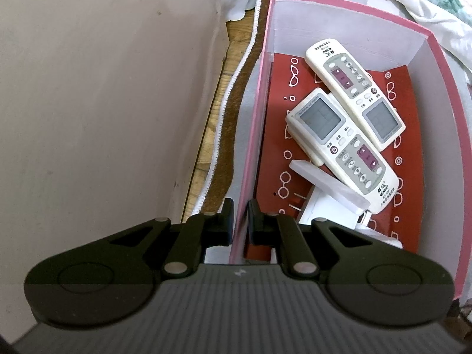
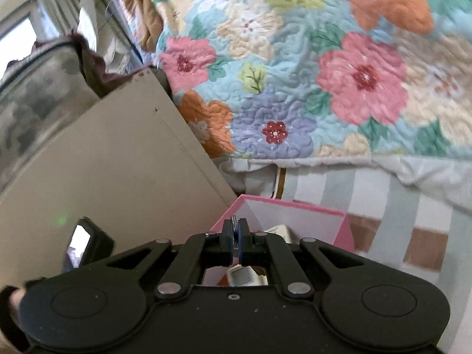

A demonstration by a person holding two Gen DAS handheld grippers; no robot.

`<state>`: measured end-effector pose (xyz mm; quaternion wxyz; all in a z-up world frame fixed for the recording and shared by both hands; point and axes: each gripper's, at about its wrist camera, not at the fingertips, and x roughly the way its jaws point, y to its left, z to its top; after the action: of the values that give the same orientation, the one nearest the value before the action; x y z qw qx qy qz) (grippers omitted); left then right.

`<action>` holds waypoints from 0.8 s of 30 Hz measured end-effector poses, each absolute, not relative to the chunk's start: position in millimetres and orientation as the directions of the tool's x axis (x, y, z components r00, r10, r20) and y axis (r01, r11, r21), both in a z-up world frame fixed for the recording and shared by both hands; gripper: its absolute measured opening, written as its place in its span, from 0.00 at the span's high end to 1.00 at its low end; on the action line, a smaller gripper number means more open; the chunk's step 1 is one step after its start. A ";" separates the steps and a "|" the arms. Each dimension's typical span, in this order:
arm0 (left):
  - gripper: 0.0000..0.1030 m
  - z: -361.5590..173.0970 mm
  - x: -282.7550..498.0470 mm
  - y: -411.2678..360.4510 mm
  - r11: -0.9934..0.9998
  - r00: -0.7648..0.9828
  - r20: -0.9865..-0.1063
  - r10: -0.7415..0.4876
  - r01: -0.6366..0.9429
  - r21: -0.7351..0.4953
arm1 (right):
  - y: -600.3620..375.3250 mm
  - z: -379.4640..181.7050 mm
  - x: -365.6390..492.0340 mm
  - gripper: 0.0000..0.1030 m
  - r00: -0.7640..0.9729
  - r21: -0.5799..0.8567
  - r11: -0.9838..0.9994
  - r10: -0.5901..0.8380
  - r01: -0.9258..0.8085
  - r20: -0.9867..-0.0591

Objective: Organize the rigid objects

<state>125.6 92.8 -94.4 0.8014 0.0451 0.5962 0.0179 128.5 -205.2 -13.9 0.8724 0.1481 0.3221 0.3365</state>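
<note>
Here, in the left wrist view: left gripper (image 1: 239, 218) pointing steeply down, jaws pinched on the near-left wall of the pink box (image 1: 348, 10), one finger outside, one inside. Inside the box, on a red patterned lining (image 1: 275, 135), two cream air-conditioner remotes: upper remote (image 1: 352, 94) toward 1 o'clock of the frame's middle, lower remote (image 1: 342, 147) toward 3 o'clock, crossing and touching. A translucent white bar (image 1: 329, 184) lying against the lower remote's near end, over a white plug adapter (image 1: 321, 211) with prongs pointing toward 9 o'clock. Beige cabinet side (image 1: 103, 88) at 9 o'clock of the box.

Seen from the right wrist: right gripper (image 2: 235, 240) raised above the box's open top, jaws pressed together on a thin silvery disc-like item (image 2: 234, 230), edge-on, exact kind unclear. Floral quilt (image 2: 295, 73) filling 12 to 2 o'clock, striped bedding (image 2: 383, 200) at 3 o'clock. A dark phone (image 2: 85, 243) at 9 o'clock of the claw.
</note>
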 end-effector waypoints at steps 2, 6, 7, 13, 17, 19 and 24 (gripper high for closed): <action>0.91 -93.8 125.6 92.6 0.995 0.289 -0.954 0.083 0.030 0.096 | -194.6 -17.2 137.8 0.95 0.566 0.436 0.751 0.660 -0.496 -0.494; 0.91 -93.2 126.5 93.3 0.995 0.295 -0.952 0.081 0.024 0.092 | -179.1 -33.7 154.3 0.95 0.557 0.371 0.790 0.610 -0.489 -0.564; 0.91 -93.0 126.3 93.4 0.995 0.293 -0.953 0.081 0.026 0.093 | -175.6 -39.5 158.4 0.95 0.556 0.357 0.799 0.596 -0.484 -0.579; 0.91 -92.4 127.9 94.5 0.995 0.282 -0.956 0.078 0.034 0.091 | -157.9 -66.7 176.5 0.95 0.548 0.262 0.845 0.508 -0.466 -0.665; 0.91 -94.1 129.1 94.0 0.995 0.275 -0.958 0.078 0.037 0.092 | -152.6 -78.8 183.3 0.90 0.528 0.246 0.849 0.492 -0.468 -0.692; 0.91 -95.3 129.1 94.0 0.995 0.271 -0.959 0.078 0.033 0.090 | -157.2 -76.4 183.3 0.90 0.529 0.273 0.842 0.512 -0.466 -0.677; 0.90 -96.3 129.7 92.3 0.995 0.267 -0.960 0.088 0.032 0.100 | -182.1 -57.0 174.0 0.88 0.543 0.358 0.818 0.569 -0.450 -0.617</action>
<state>129.7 92.3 -96.3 0.7944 0.0493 0.6051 0.0177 174.0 -182.1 -57.0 0.8750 0.0786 0.3789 0.2910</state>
